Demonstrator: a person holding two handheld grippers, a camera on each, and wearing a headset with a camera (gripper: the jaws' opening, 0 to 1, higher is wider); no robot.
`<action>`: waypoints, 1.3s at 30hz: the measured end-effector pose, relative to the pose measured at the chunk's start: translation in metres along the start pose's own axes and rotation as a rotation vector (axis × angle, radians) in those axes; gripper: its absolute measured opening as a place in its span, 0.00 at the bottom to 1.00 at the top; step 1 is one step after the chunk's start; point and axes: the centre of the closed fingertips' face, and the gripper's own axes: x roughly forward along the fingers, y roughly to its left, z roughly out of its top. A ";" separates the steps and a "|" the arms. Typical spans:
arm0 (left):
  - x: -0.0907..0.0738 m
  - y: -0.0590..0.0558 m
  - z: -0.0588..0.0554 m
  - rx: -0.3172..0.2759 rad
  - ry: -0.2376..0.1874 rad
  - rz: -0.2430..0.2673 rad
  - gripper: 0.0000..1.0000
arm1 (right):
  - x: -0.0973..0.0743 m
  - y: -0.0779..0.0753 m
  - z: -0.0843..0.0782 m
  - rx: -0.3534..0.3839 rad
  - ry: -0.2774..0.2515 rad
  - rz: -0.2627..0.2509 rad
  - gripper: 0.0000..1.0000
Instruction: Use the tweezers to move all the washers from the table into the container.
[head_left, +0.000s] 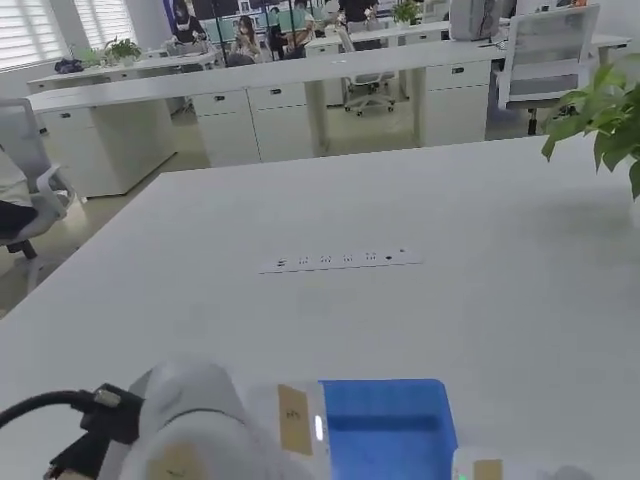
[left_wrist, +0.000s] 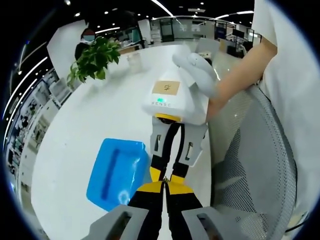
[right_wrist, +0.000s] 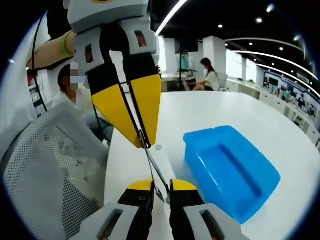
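White tabletop (right_wrist: 210, 110) carries a bright blue, rectangular open container (right_wrist: 230, 170), at four o'clock from the tweezers (right_wrist: 154, 170) in the right gripper view. Left tongs (right_wrist: 144, 142) reach in from twelve o'clock, pinched shut on the tweezers' far end. Right tongs (right_wrist: 161, 189), nearly closed, grip the near end. The tweezers are thin dark metal, with the long axis running six to eleven o'clock. A small ring washer (right_wrist: 158, 147) lies just beside their far end.

Tan sticker (left_wrist: 166, 88) with one dark mark, not legible, on the white housing (left_wrist: 175, 97) of the right gripper (left_wrist: 168, 176), small blue lettering (left_wrist: 161, 104) below it, too blurred to be read, tan sticker (head_left: 293, 407) in the head view, mark unreadable, no other text legible.
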 end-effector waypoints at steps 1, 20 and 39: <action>0.000 0.000 0.000 0.003 0.002 -0.002 0.00 | 0.001 0.000 0.000 0.004 0.001 0.002 0.08; 0.010 0.016 -0.003 -0.229 -0.038 -0.064 0.00 | 0.000 -0.005 0.003 0.082 0.051 0.034 0.07; -0.032 0.011 -0.038 -0.752 -0.479 0.275 0.29 | 0.000 -0.015 0.003 0.142 0.034 -0.009 0.03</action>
